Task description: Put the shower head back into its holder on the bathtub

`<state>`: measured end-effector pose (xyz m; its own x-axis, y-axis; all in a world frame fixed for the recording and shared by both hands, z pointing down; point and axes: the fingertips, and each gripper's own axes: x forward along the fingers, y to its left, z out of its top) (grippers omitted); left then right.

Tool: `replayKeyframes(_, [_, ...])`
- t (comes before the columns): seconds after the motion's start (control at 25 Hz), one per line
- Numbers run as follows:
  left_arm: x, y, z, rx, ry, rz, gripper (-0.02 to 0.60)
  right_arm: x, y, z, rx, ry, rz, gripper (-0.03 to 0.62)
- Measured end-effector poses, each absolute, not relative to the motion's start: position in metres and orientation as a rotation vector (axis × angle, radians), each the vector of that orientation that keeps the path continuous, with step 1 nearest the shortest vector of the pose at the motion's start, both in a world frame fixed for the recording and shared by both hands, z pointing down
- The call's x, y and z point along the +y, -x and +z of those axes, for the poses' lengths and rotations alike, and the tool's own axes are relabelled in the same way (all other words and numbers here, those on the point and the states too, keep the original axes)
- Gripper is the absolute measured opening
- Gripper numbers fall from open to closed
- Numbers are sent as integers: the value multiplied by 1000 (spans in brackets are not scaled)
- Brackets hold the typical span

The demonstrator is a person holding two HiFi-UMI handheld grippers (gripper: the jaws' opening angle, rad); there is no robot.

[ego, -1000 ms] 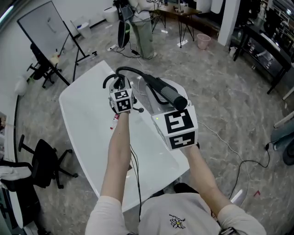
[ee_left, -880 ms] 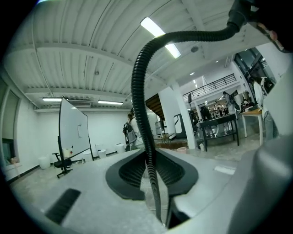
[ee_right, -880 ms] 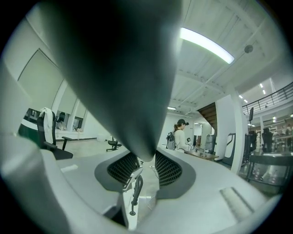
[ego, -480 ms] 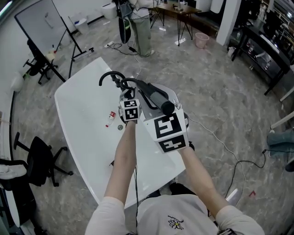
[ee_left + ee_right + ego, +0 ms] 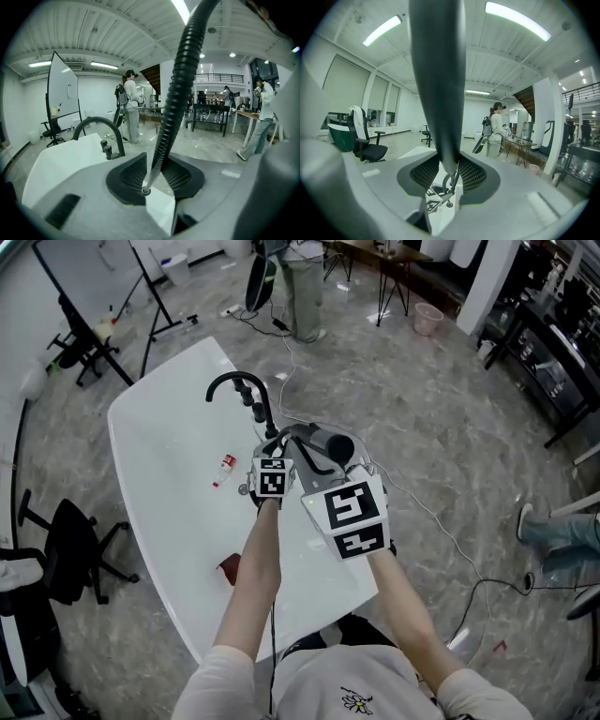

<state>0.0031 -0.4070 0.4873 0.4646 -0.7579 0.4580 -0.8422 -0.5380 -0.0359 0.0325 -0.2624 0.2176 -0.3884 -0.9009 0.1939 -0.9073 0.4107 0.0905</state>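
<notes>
You are clamping the shower head point(image 5: 328, 442) upright in the right gripper point(image 5: 449, 174) above the bathtub's point(image 5: 127, 442) right edge, the left gripper point(image 5: 152, 180) opening around its hose point(image 5: 173, 108).

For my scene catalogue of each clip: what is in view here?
bathtub: one, white, mid-floor
faucet: one, black, tub rim
shower head: one, dark grey, in right gripper
hose: one, black, ribbed, between left jaws
bottle: one, white, red cap, lying in tub
whiteboard: one, white, beyond tub
chairs: at least two, black, left of tub
bin: one, pink, far floor
bystanders: at least two, around room
left gripper: grey, jaws opening, hose between
right gripper: grey, shut on shower head
</notes>
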Motion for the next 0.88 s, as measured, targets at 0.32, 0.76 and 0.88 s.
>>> replayKeyframes(0.32, [-398,15,549,-1311,-2493,675,112,-303,-23,265,-2407,-1566,141,140])
replayKeyframes(0.76, [-418,68,574,-1455,-2371,554,112,-352,-12,327,-2343,-1502,225,140])
replayKeyframes(0.88, [-423,78,578,-1490,-2355,503,112,-365,-8,348,-2329,-1482,246,140])
